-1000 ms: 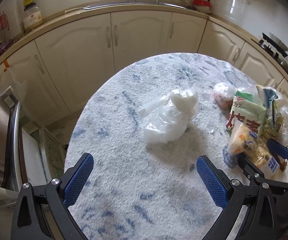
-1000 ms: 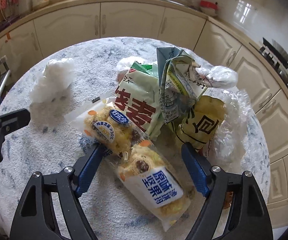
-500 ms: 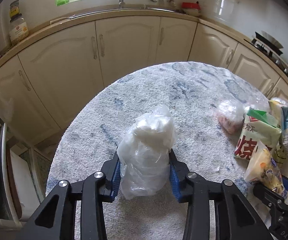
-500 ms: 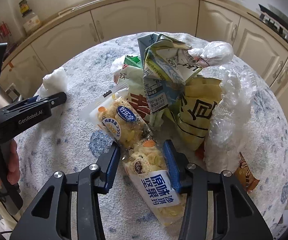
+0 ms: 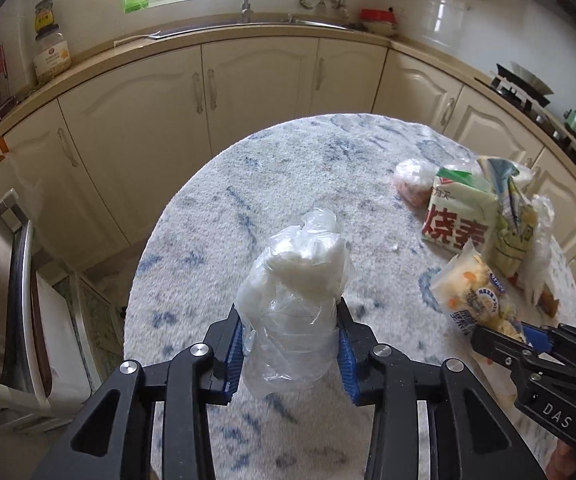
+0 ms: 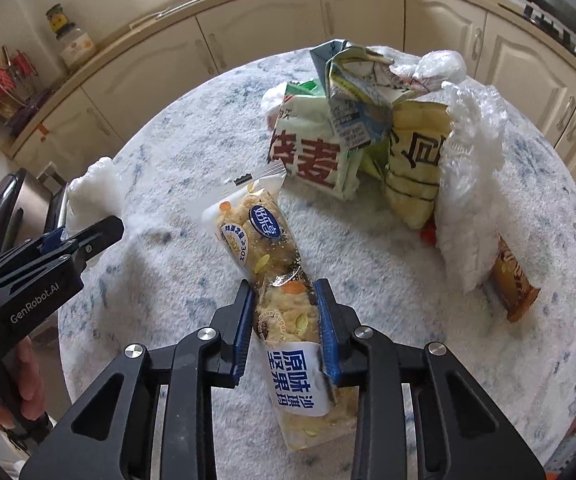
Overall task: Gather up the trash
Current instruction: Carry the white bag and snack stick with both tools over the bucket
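Observation:
A clear plastic bag (image 5: 304, 264) stuffed with white material stands between the blue pads of my left gripper (image 5: 290, 316), which is shut on its lower part. A long snack packet (image 6: 255, 232) with yellow pieces and a blue label lies along my right gripper (image 6: 284, 292). Those jaws are closing and the pads press on the packet's middle. In the left wrist view the same packet (image 5: 472, 292) sticks up out of the right gripper (image 5: 504, 340). The right wrist view shows the left gripper (image 6: 87, 236) holding the bag (image 6: 91, 184) near the table's left edge.
The round table (image 5: 328, 168) has a white and blue fleecy cover. A trash pile sits at the far right: a green-white packet (image 6: 312, 152), a crushed carton (image 6: 352, 92), a yellow bag (image 6: 416, 160), bubble wrap (image 6: 472, 184), a brown wrapper (image 6: 516, 280). Kitchen cabinets (image 5: 255, 92) curve behind.
My left gripper came forward around the plastic bag and closed on it. My right gripper closed on the snack packet and turned it, so the packet now points away from the pile.

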